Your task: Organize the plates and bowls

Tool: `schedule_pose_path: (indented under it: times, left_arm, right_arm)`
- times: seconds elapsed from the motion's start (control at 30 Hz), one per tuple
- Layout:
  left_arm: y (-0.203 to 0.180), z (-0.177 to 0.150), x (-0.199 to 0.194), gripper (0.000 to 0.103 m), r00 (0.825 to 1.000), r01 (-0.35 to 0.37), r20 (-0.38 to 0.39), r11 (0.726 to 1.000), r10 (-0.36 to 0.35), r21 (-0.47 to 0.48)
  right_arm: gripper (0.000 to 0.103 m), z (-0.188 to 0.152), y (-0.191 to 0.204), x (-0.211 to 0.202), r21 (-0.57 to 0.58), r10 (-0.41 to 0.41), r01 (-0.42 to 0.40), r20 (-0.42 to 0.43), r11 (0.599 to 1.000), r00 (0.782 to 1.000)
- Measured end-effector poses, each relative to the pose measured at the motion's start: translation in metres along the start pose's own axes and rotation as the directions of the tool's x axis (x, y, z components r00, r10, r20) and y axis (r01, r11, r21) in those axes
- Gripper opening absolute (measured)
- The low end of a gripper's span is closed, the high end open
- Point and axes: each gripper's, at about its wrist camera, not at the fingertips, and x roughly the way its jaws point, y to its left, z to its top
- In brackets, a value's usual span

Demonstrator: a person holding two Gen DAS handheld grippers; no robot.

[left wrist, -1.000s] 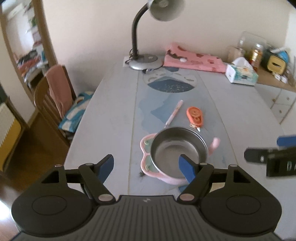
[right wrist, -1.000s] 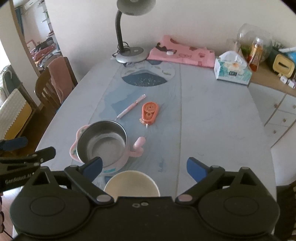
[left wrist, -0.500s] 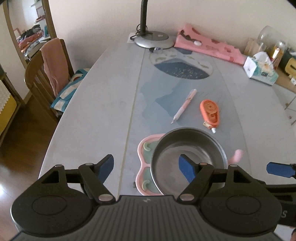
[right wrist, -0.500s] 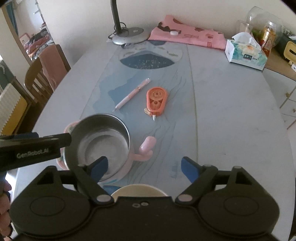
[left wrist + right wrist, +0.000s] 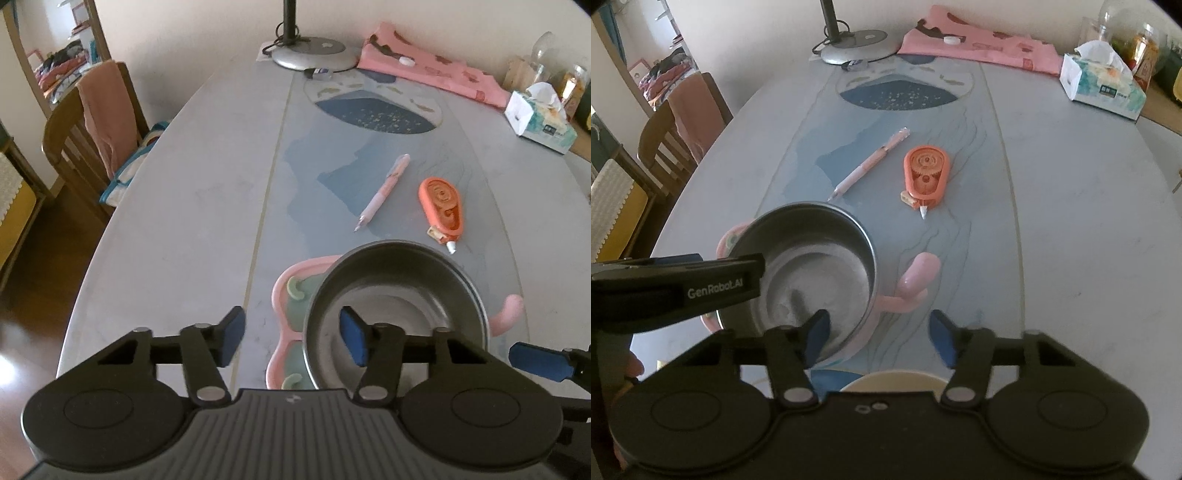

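Observation:
A steel bowl in a pink shell with a pink handle sits on a pink and green plate at the near end of the table. My left gripper straddles the bowl's left rim, one finger inside and one outside over the plate. Its jaws are closing and the pads stand clear of the rim. My right gripper straddles the right wall of the bowl near the handle, also closing, with its pads not touching. A cream bowl shows just under the right gripper.
A pink pen and an orange correction tape lie beyond the bowl. A lamp base, a pink cloth and a tissue box are at the far end. A wooden chair with a towel stands at left.
Both grippers have come down and closer to the steel bowl, and both pairs of jaws have narrowed. Each one now has a side of the rim between its fingers.

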Motion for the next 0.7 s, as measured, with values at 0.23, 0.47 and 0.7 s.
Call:
schedule_pose_path:
  times: [0.23, 0.47, 0.7]
  left_arm:
    - [0.003, 0.002, 0.008, 0.037, 0.999, 0.022, -0.031, 0.999, -0.023, -0.029]
    - [-0.005, 0.001, 0.01, 0.021, 0.999, -0.015, -0.044, 1.0, 0.015, 0.021]
    - [-0.008, -0.002, 0.004, 0.019, 0.998, -0.026, -0.049, 0.999, 0.028, 0.037]
  right_arm:
    - [0.039, 0.001, -0.002, 0.007, 0.018, 0.021, -0.021, -0.017, 1.0, 1.0]
    - [0.019, 0.0, 0.007, 0.005, -0.008, 0.038, -0.038, -0.013, 0.999, 0.999]
    - [0.015, -0.001, 0.011, 0.004, -0.033, 0.006, -0.006, -0.004, 0.999, 1.0]
